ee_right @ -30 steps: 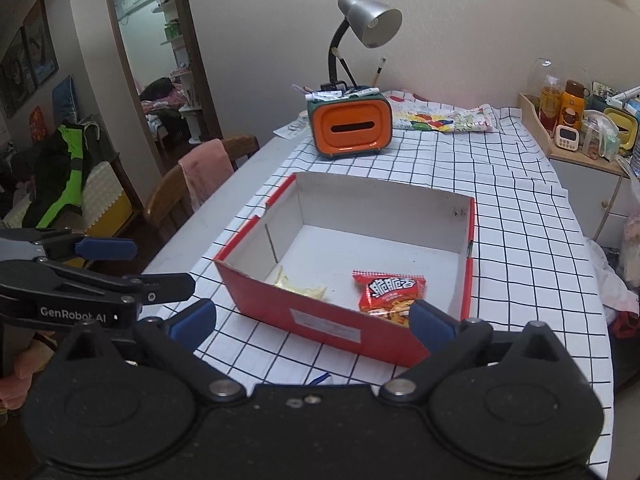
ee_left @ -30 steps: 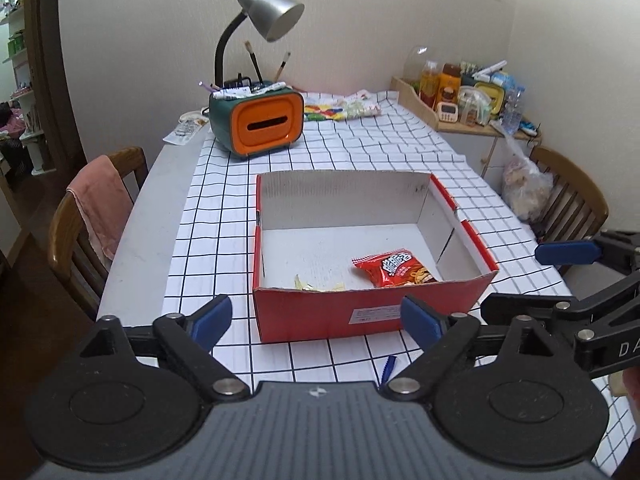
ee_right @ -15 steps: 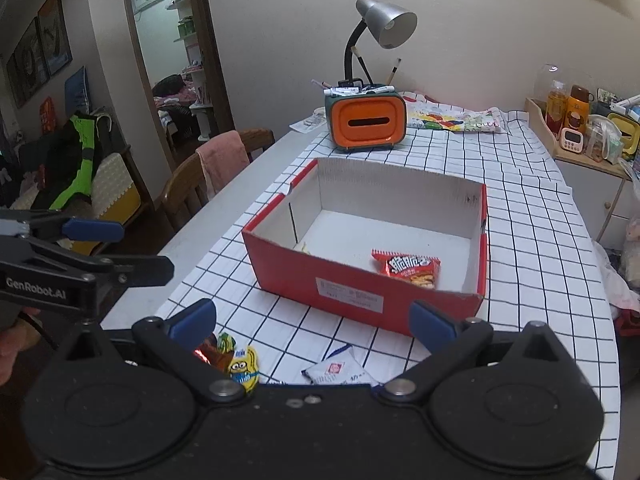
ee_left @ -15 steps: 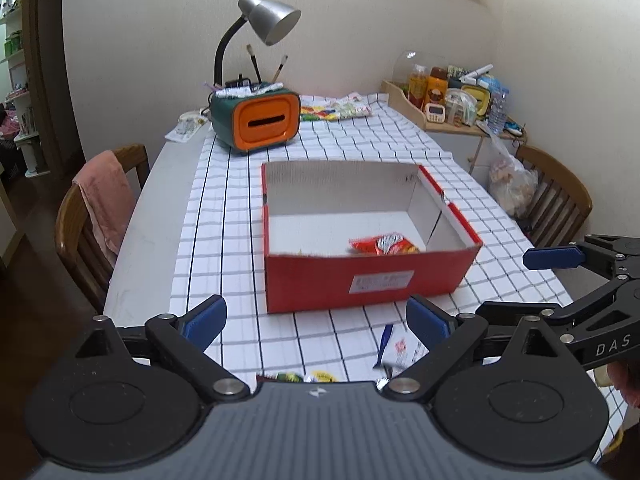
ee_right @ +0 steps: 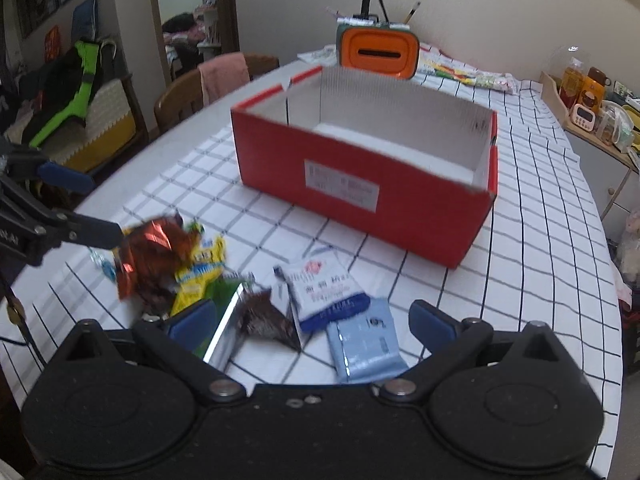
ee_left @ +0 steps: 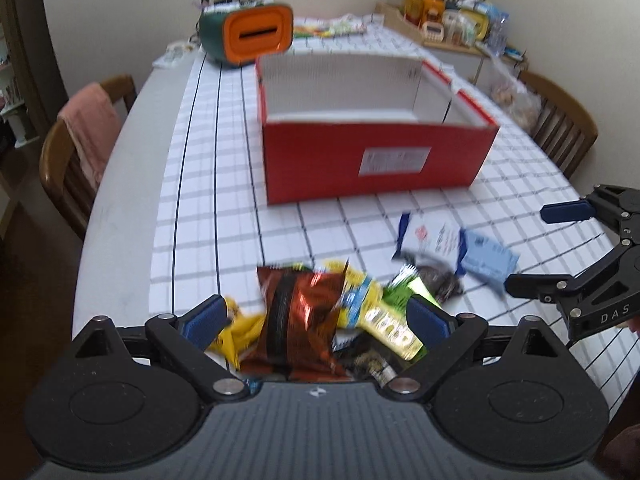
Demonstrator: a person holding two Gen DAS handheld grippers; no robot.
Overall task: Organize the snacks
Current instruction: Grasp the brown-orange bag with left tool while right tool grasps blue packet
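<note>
A red cardboard box (ee_left: 376, 160) with a white inside stands open on the checked tablecloth; it also shows in the right wrist view (ee_right: 360, 184). A pile of snack packets lies in front of it: a red-brown foil bag (ee_left: 296, 316), yellow packets (ee_left: 376, 316), a white and blue packet (ee_left: 430, 238) and a light blue packet (ee_left: 486, 258). My left gripper (ee_left: 316, 320) is open and empty, low over the foil bag. My right gripper (ee_right: 310, 322) is open and empty, over the dark packet (ee_right: 264, 316), the white packet (ee_right: 326, 286) and the light blue packet (ee_right: 366, 344).
An orange and green desk organiser with a lamp (ee_left: 252, 32) stands behind the box. Wooden chairs stand at the left (ee_left: 80, 148) and right (ee_left: 560, 120) of the table. A tray of bottles (ee_left: 452, 24) sits at the back right. The table edge runs close on the left.
Both grippers have pulled back and dropped lower, away from the box. The snack pile in front of the box has come into view under them. The box inside is now hidden.
</note>
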